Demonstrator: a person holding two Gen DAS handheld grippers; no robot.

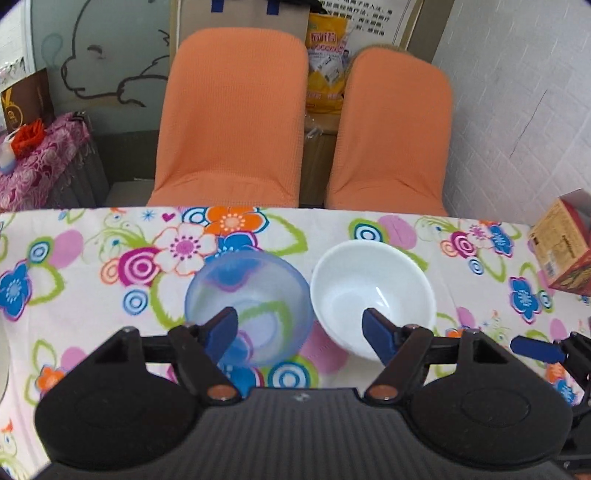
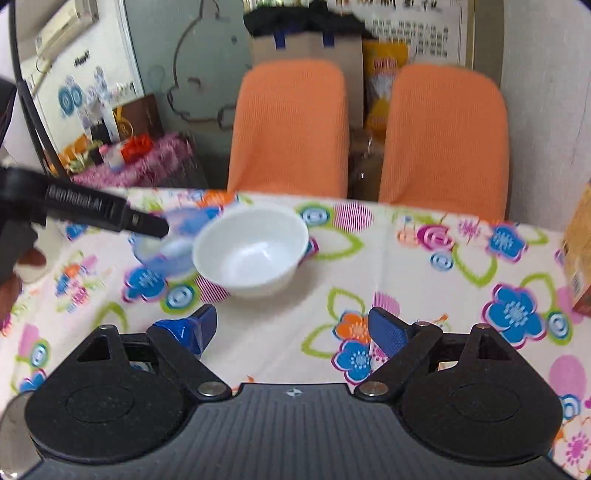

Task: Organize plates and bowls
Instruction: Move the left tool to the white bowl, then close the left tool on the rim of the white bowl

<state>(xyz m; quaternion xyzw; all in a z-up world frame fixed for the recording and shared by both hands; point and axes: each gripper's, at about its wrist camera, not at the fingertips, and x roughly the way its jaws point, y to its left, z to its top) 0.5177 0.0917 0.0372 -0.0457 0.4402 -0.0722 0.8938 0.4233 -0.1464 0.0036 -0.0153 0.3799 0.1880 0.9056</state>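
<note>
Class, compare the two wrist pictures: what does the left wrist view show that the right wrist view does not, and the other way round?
Only the left wrist view shows the open left gripper head-on, and a fingertip of the right gripper at its right edge. Only the right wrist view shows the air conditioner and the open right gripper over bare tablecloth. Both show the white bowl, blue bowl and two orange chairs.

Bare tablecloth [image 2: 388, 266] right of white bowl [image 2: 251, 249]; blue bowl [image 1: 247, 306] crowds its left, box [image 1: 561, 247] at edge.

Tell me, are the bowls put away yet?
Not yet. The blue bowl and white bowl sit side by side on the flowery tablecloth, unstacked. The left gripper and right gripper are open, holding nothing. No plates are visible.
</note>
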